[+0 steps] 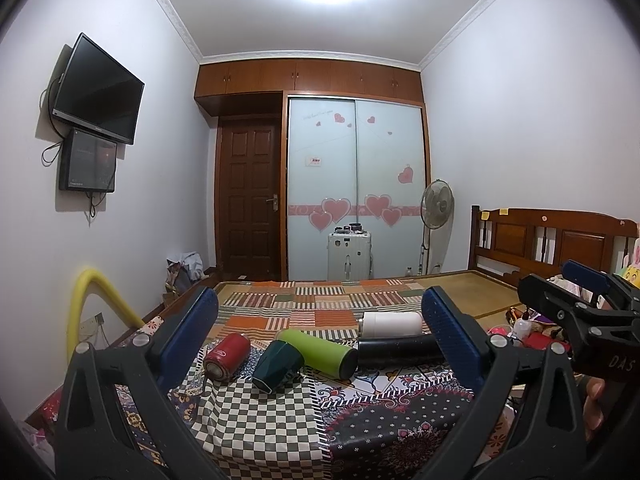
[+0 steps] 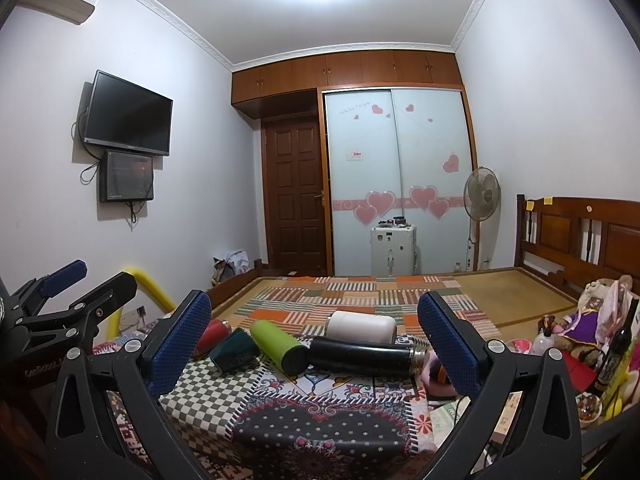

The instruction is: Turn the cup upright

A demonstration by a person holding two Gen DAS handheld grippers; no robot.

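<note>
Several cups lie on their sides on a patterned cloth: a red cup, a dark green cup, a lime green tumbler, a black flask and a white cup. The right wrist view shows them too: dark green cup, lime tumbler, black flask, white cup. My left gripper is open and empty, short of the cups. My right gripper is open and empty, also short of them; it shows at the right edge of the left wrist view.
The cloth covers a low surface in front of a bed with a patchwork mat. A yellow padded bar stands left. Bottles, toys and small items crowd the right side. A suitcase, a fan and a wardrobe stand beyond.
</note>
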